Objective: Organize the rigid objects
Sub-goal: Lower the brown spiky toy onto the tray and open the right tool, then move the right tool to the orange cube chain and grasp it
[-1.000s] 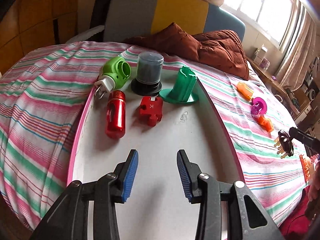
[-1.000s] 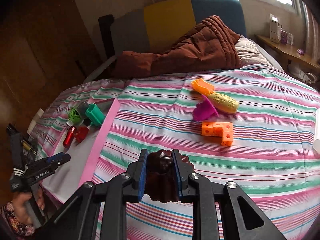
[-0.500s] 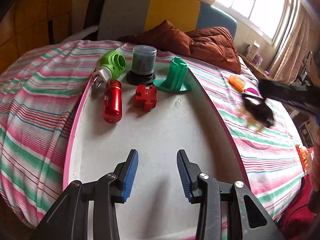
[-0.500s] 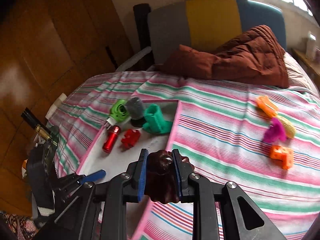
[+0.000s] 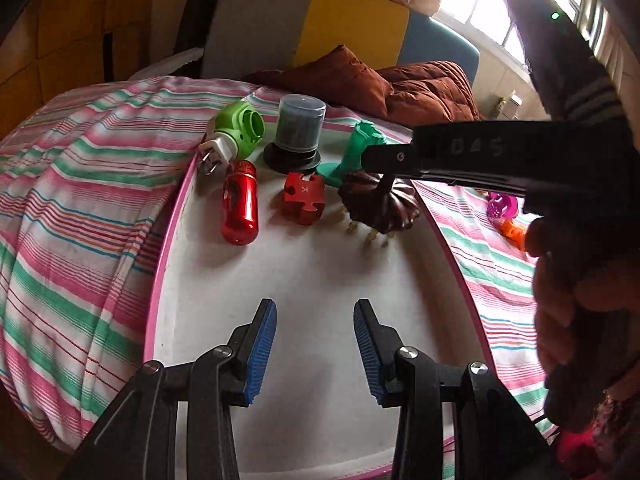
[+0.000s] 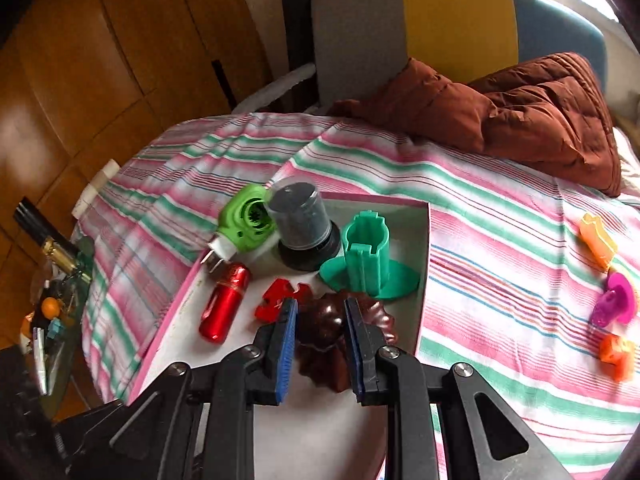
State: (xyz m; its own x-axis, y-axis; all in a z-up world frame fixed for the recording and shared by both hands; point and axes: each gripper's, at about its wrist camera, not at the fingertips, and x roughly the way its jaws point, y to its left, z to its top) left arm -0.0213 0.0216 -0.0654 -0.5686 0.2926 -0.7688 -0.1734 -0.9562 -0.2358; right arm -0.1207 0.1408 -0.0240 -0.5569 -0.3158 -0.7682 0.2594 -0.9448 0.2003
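A white tray with a pink rim lies on the striped bed. At its far end are a green plug toy, a dark capped cylinder, a teal stand, a red canister and a red puzzle block. My right gripper is shut on a dark brown scalloped brush with pale bristles, held just above the tray beside the red block; it also shows in the left wrist view. My left gripper is open and empty over the tray's near end.
On the bedspread right of the tray lie an orange piece, a magenta piece and a small orange block. A brown quilt is bunched at the headboard. A cluttered side table stands at the left.
My right gripper has carried the brown brush left from over the bedspread to over the tray, down beside the red block. My left gripper has held still, open.
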